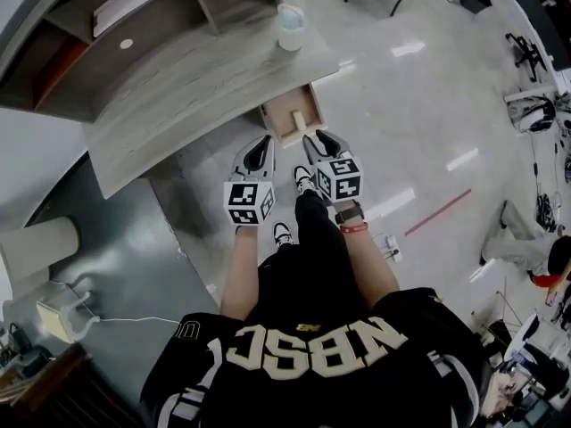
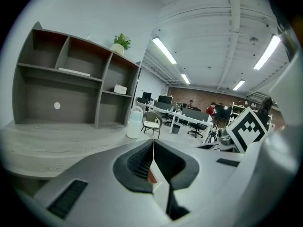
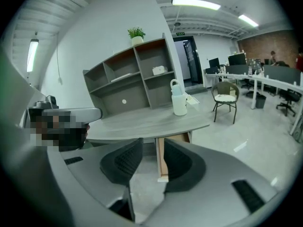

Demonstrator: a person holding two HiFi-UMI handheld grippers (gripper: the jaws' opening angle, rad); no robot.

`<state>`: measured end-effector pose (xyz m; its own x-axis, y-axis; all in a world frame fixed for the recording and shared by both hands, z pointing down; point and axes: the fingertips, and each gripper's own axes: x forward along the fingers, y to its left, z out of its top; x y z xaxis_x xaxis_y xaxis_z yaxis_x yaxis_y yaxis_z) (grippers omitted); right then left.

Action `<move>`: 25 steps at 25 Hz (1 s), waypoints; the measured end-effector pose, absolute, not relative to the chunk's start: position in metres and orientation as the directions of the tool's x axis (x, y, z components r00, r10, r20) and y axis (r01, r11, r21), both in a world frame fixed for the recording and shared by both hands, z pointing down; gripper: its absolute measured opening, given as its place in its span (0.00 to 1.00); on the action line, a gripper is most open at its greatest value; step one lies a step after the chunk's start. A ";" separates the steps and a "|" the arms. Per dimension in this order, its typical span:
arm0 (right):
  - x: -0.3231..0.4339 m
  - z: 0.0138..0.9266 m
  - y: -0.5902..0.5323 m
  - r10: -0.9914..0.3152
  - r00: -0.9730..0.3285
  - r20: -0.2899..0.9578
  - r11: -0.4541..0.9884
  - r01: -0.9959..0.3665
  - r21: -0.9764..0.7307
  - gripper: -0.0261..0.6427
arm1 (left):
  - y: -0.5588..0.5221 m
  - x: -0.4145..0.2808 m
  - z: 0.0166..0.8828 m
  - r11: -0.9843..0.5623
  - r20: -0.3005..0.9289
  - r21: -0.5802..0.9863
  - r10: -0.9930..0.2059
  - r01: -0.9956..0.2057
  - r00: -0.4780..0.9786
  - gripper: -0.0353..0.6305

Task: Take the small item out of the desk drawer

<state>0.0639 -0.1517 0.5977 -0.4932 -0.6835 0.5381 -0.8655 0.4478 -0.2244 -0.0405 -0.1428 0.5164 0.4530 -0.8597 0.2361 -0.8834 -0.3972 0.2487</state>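
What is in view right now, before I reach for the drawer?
desk: one, grey, ahead of the person
shelf unit: one, grey, at the back of the desk
plant: one, green, on top of the shelf unit
jug: one, whitish, on the desk corner
drawer: one, wood-coloured, open under the desk
chair: one, pale seat, beyond the desk
left gripper: grey, shut, empty
right gripper: grey, open, facing the drawer

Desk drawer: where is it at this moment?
In the head view the drawer sits open under the near edge of the desk, mid-frame, just ahead of the right gripper.
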 end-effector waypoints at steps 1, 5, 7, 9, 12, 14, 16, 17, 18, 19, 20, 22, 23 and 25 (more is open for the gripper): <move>0.065 0.604 -0.154 -0.675 -0.492 0.550 0.446 -0.866 -0.227 0.24 | -0.145 -0.039 0.522 -0.394 0.247 0.253 -0.857 -0.884 0.452 0.08; 0.068 0.631 -0.165 -0.638 -0.492 0.593 0.446 -0.863 -0.237 0.27 | -0.157 -0.039 0.541 -0.377 0.283 0.269 -0.849 -0.886 0.447 0.08; 0.070 0.644 -0.171 -0.617 -0.493 0.613 0.451 -0.860 -0.239 0.29 | -0.162 -0.037 0.548 -0.368 0.299 0.280 -0.844 -0.887 0.445 0.08; 0.071 0.656 -0.177 -0.595 -0.497 0.632 0.461 -0.855 -0.238 0.30 | -0.167 -0.036 0.555 -0.363 0.314 0.286 -0.839 -0.887 0.445 0.08; 0.070 0.677 -0.187 -0.557 -0.503 0.661 0.483 -0.844 -0.234 0.31 | -0.172 -0.037 0.568 -0.354 0.340 0.290 -0.830 -0.889 0.441 0.08; 0.069 0.692 -0.193 -0.528 -0.506 0.682 0.502 -0.834 -0.231 0.32 | -0.176 -0.040 0.577 -0.343 0.355 0.294 -0.827 -0.892 0.435 0.08; 0.067 0.709 -0.197 -0.490 -0.513 0.705 0.516 -0.822 -0.239 0.34 | -0.180 -0.042 0.584 -0.331 0.367 0.301 -0.826 -0.895 0.428 0.08; 0.066 0.718 -0.199 -0.470 -0.515 0.716 0.519 -0.818 -0.248 0.35 | -0.182 -0.044 0.587 -0.323 0.372 0.306 -0.825 -0.896 0.425 0.08; 0.065 0.727 -0.200 -0.451 -0.518 0.727 0.520 -0.814 -0.258 0.35 | -0.184 -0.044 0.590 -0.317 0.376 0.310 -0.825 -0.896 0.422 0.08; 0.065 0.736 -0.202 -0.432 -0.520 0.737 0.520 -0.811 -0.267 0.36 | -0.187 -0.045 0.594 -0.311 0.381 0.314 -0.824 -0.897 0.419 0.08; 0.064 0.744 -0.204 -0.414 -0.521 0.746 0.520 -0.808 -0.276 0.36 | -0.189 -0.045 0.597 -0.308 0.386 0.315 -0.823 -0.898 0.417 0.08; 0.064 0.760 -0.207 -0.384 -0.520 0.762 0.522 -0.804 -0.285 0.37 | -0.194 -0.042 0.602 -0.307 0.394 0.317 -0.818 -0.897 0.419 0.08; 0.064 0.768 -0.209 -0.373 -0.518 0.770 0.524 -0.802 -0.286 0.37 | -0.196 -0.039 0.605 -0.308 0.399 0.318 -0.815 -0.897 0.421 0.08; 0.064 0.784 -0.214 -0.352 -0.514 0.782 0.529 -0.799 -0.286 0.37 | -0.201 -0.035 0.611 -0.305 0.410 0.318 -0.809 -0.898 0.421 0.08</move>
